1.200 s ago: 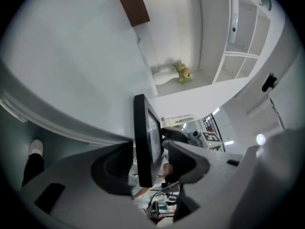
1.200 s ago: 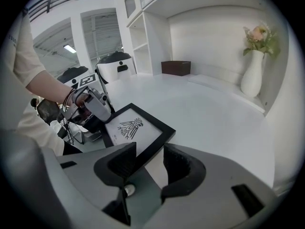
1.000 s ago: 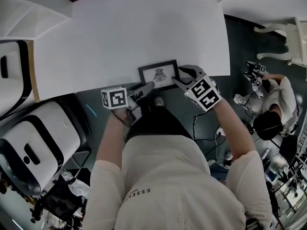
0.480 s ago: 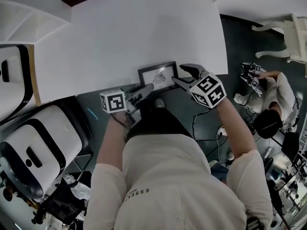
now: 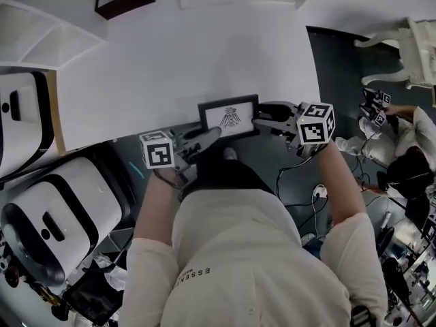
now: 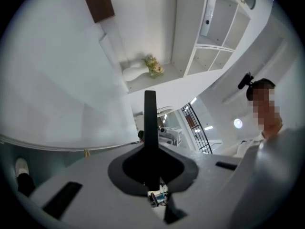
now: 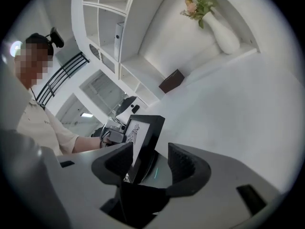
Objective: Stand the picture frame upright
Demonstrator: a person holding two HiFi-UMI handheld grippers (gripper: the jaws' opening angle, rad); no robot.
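**A:** Where is the frame?

**B:** The frame [image 5: 229, 116] is at the near edge of the table [image 5: 170, 53]. Its picture face shows from above, so I judge it tilted, not yet upright.

**A:** And the grippers?

**B:** The left gripper [image 5: 206, 135] is pinched narrow on the lower left corner. In its own view the frame runs edge-on between the jaws. The right gripper [image 5: 261, 116] straddles the right side with its jaws apart and a gap on one side.

**A:** What could go wrong?

**B:** One corner pinch is a poor hold. The frame may pivot in it while the right jaws are loose. It is also close to the table's edge, so a slip could send it onto the floor [image 5: 337, 80].

**A:** Anything else?

**B:** No view shows its back, so I cannot tell whether it can stand alone. Let go too soon and it may drop flat.
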